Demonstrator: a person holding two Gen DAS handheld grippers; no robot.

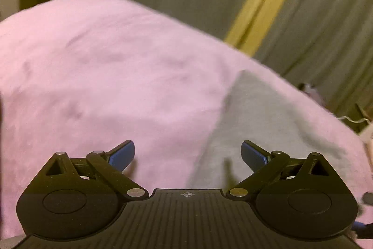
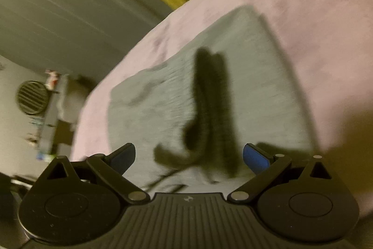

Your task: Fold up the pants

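Apparently folded grey pants [image 2: 209, 90] on pink blanket [image 1: 105, 62]

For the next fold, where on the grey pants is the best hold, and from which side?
Probably the far narrow end of the grey pants, at its two corners, one gripper each. The pants lie flat as a long panel on the pink cover, so come in low from beyond that edge and pinch it. Both the left gripper and right gripper are open, holding nothing.
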